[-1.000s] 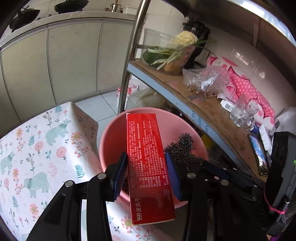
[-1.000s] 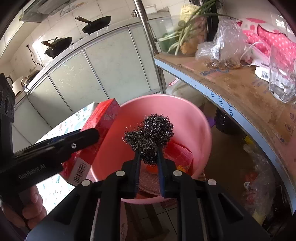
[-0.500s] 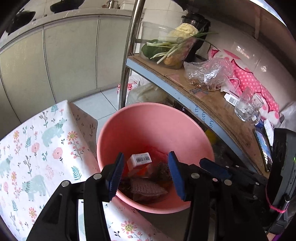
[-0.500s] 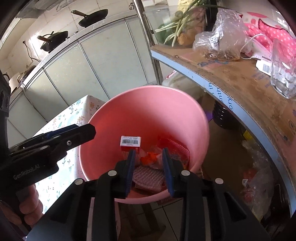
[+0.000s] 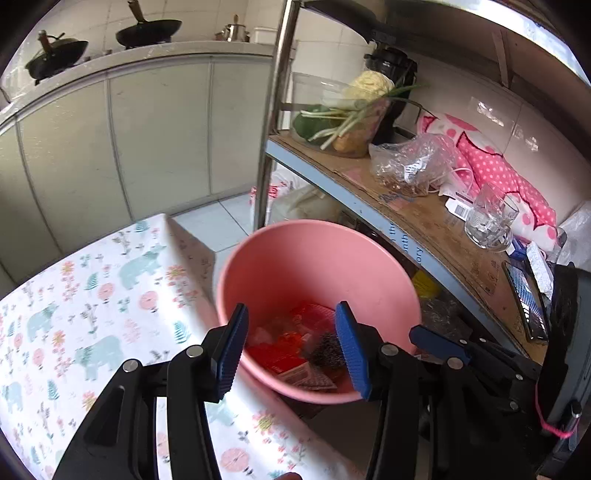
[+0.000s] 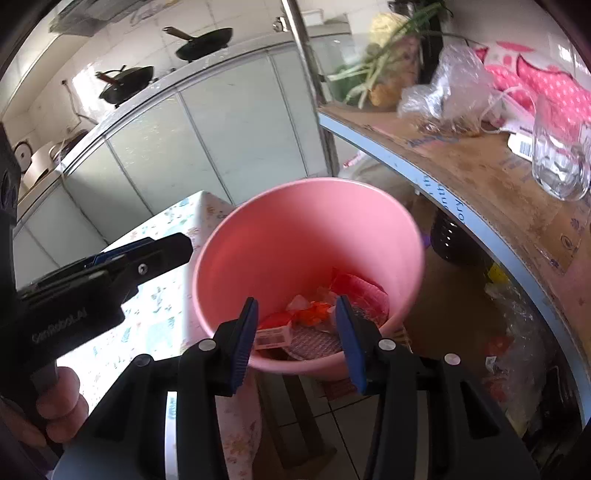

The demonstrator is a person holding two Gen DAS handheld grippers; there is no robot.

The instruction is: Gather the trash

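A table under a floral cloth (image 5: 92, 314) with pale animal prints fills the lower left of the left view; its corner ends just beside a pink bucket (image 5: 314, 251) that stands lower, off the table edge. Behind runs a row of pale cabinets (image 5: 110, 147) under a white counter carrying two black woks (image 5: 147, 33), with tiled floor (image 5: 218, 221) below.

To the right a metal rack post (image 5: 273, 110) rises beside a cardboard-lined shelf (image 5: 424, 221). On the shelf sit a clear tub with green onions (image 5: 343, 114), a crumpled plastic bag (image 5: 410, 166), a glass mug (image 5: 487, 221) and a pink dotted cloth (image 5: 506, 166). More bags and clutter lie under the shelf.

The trash lies at the bottom of the bucket: red wrappers (image 5: 280, 350), a steel scourer (image 5: 327, 352), and in the right view a small barcoded box (image 6: 273, 336) beside a pink mesh sponge (image 6: 314, 343).

The left gripper (image 5: 291, 347) hangs over the bucket's near rim, its blue pads spread wide with nothing between them. The right gripper (image 6: 297, 339) does the same from the other side, fingers parted and empty. Nothing blocks the bucket's mouth.
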